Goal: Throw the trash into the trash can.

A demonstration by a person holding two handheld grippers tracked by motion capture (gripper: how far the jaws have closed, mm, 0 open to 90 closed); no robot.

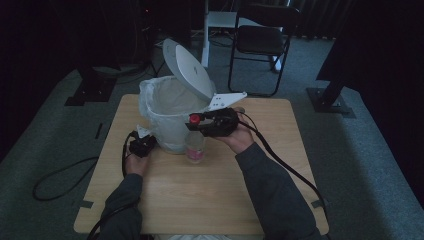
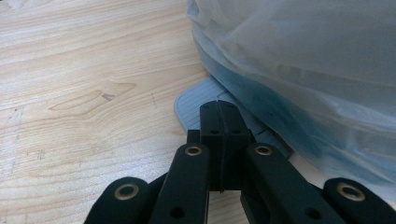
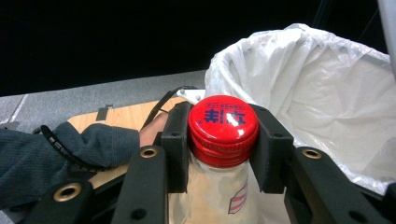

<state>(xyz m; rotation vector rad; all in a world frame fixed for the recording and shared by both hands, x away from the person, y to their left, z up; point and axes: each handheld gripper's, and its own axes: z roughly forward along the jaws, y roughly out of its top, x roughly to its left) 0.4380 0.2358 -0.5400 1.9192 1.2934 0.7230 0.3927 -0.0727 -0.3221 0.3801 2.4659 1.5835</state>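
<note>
Overhead, bottle (image 1: 195, 145) in right claw (image 1: 196, 121) (red cap lettering (image 3: 221, 116) close-up)

Dim room: grey carpet (image 1: 360, 150) under the wooden table (image 1: 200, 200); a black folding chair (image 1: 260, 42) beyond the grippers.

Dark grey-blue knit sleeves (image 1: 270, 195) on both forearms. Matte black two-jaw left gripper (image 2: 218, 122) and right gripper (image 3: 223, 140): brass-ringed pivot holes, trailing black cables (image 1: 287, 167), white three-cornered perforated plate (image 1: 226, 100).
</note>
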